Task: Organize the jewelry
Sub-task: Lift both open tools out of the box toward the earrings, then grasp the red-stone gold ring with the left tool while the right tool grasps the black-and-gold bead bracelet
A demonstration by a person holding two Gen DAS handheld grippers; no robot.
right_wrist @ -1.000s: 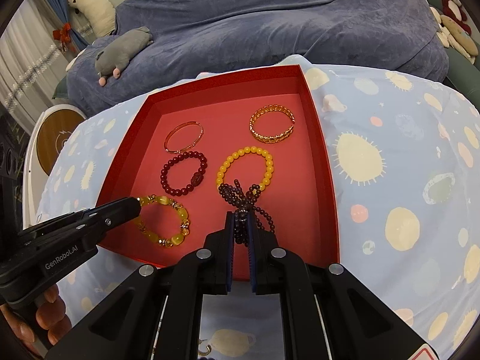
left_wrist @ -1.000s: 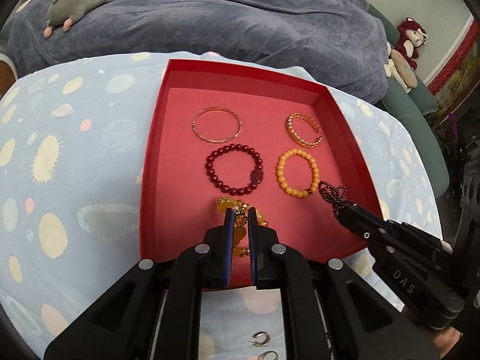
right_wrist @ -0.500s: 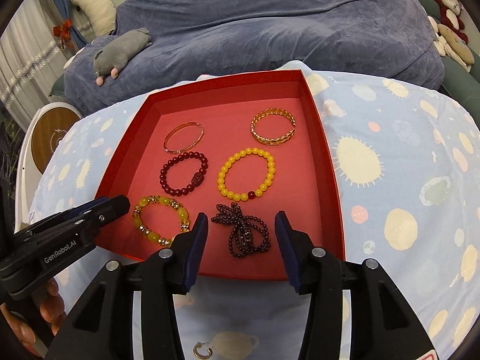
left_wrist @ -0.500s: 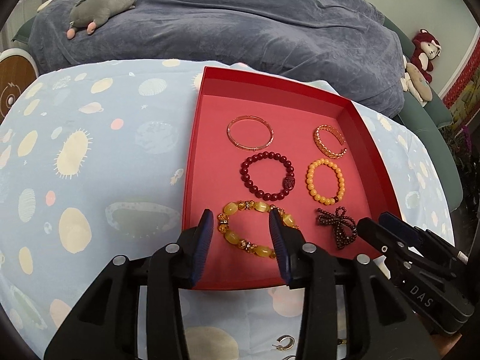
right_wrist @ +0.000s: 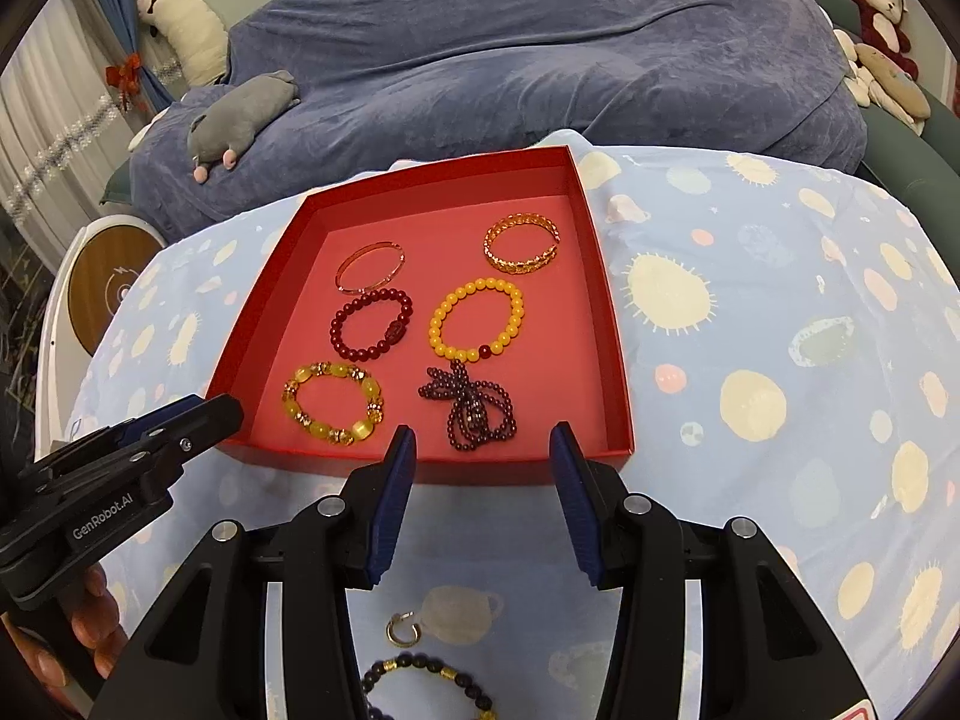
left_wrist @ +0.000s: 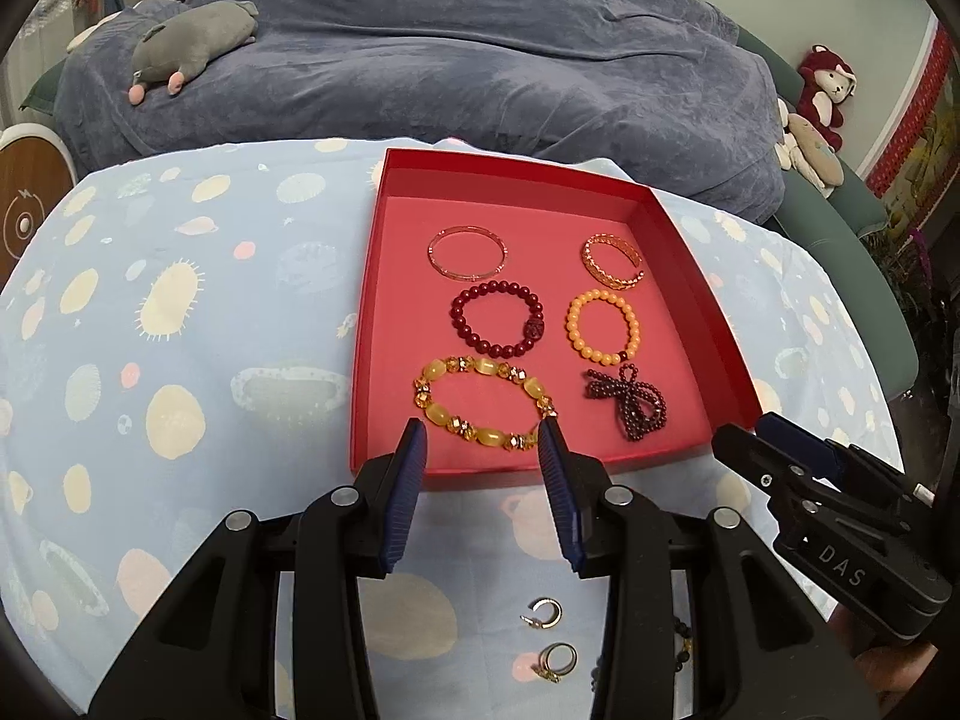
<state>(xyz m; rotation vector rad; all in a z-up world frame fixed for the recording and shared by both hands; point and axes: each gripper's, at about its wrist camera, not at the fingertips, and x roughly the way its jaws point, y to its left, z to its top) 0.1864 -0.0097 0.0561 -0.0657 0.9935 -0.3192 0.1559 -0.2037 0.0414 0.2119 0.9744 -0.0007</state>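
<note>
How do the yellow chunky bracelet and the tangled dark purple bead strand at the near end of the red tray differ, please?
The yellow chunky bracelet lies open as a flat ring; the dark purple bead strand is bunched into a bow-like knot. The bracelet's beads are large, pale yellow and oblong with sparkly spacers; the strand's beads are tiny, round and dark. Both lie in the red tray, nearest the cameras, gripped by neither tongs.
</note>
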